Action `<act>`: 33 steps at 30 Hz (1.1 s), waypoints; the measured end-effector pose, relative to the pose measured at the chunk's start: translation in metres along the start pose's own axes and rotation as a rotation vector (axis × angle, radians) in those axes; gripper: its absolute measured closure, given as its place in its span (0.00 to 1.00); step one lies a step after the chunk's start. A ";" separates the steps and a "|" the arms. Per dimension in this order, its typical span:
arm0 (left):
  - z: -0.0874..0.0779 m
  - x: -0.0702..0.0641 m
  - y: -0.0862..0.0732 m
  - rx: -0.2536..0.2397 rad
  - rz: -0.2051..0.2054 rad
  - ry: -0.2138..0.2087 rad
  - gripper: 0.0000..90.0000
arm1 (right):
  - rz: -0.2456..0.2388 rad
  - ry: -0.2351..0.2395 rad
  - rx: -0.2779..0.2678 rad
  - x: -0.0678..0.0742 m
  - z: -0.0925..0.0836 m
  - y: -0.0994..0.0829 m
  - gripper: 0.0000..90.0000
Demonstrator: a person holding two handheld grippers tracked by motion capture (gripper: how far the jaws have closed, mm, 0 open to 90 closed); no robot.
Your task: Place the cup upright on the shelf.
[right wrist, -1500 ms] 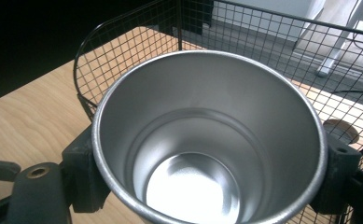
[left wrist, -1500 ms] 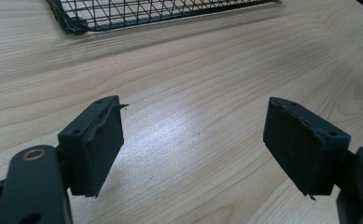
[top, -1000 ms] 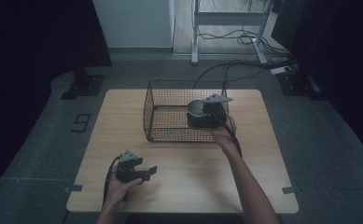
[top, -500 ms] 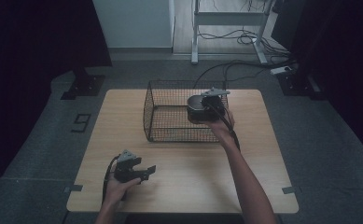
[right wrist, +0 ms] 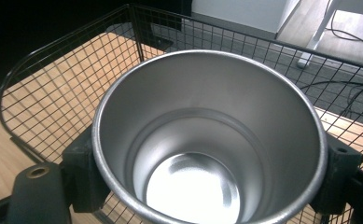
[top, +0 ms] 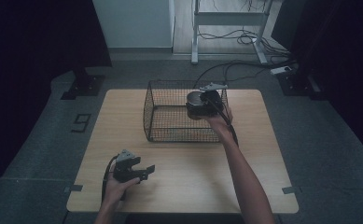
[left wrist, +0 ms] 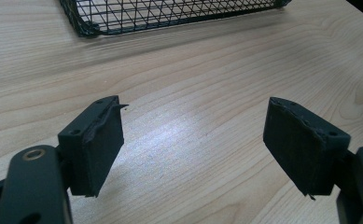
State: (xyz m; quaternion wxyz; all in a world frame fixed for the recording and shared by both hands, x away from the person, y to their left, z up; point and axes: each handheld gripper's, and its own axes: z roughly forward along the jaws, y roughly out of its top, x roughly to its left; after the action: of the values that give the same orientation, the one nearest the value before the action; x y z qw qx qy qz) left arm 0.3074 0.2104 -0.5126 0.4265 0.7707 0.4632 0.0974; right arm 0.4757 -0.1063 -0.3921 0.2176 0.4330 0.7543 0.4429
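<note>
An empty shiny steel cup [right wrist: 207,140] is upright between the two black jaws of my right gripper [right wrist: 209,186], whose pads press on its sides. In the high view the cup [top: 195,99] hangs at the right end of a black wire basket [top: 170,84], at about rim height, with my right gripper [top: 200,107] shut on it. The basket's mesh [right wrist: 53,93] lies below and behind the cup. My left gripper [top: 146,171] rests low over the front left of the wooden table [top: 123,116]. Its jaws stand wide apart [left wrist: 193,149] with only bare wood between them.
The basket's near corner [left wrist: 83,28] lies ahead of the left gripper. Bare tabletop [top: 263,154] spreads to the right of the right forearm and in front of the basket. Beyond the table are a metal frame's legs [top: 195,56] and cables on the floor [top: 244,65].
The right hand has carried the cup a little farther away from the person, over the basket's right end. The left gripper has stayed put.
</note>
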 end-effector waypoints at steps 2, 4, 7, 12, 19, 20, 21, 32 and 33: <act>0.000 0.000 0.000 -0.001 0.001 0.000 0.23 | 0.003 -0.002 0.005 -0.001 0.003 0.002 0.21; -0.001 0.001 0.000 -0.001 -0.002 -0.001 0.23 | 0.005 -0.005 0.008 -0.002 0.006 0.004 0.21; -0.001 0.002 0.000 -0.005 -0.003 -0.001 0.23 | 0.009 -0.007 0.008 -0.004 0.010 0.007 0.21; -0.002 0.002 0.000 -0.006 -0.005 -0.003 0.23 | 0.012 -0.013 0.019 -0.005 0.016 0.011 0.21; -0.002 0.002 0.000 -0.008 -0.006 -0.004 0.23 | 0.015 -0.018 0.026 -0.008 0.023 0.015 0.21; -0.002 0.002 0.000 -0.007 -0.006 -0.004 0.23 | 0.016 -0.021 0.027 -0.009 0.025 0.015 0.21; -0.002 0.002 0.000 -0.007 -0.006 -0.004 0.23 | 0.014 -0.024 0.031 -0.009 0.026 0.016 0.21; -0.007 0.003 0.000 -0.021 -0.010 -0.003 0.23 | 0.030 -0.025 0.035 -0.013 0.041 0.020 0.21; -0.008 0.003 0.000 -0.024 -0.011 -0.003 0.23 | 0.028 -0.026 0.038 -0.014 0.042 0.020 0.21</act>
State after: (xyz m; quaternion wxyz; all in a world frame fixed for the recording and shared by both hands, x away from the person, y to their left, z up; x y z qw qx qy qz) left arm 0.3052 0.2171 -0.5083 0.4368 0.7632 0.4657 0.0996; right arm 0.5219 -0.0930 -0.3973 0.2130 0.4534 0.7535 0.4259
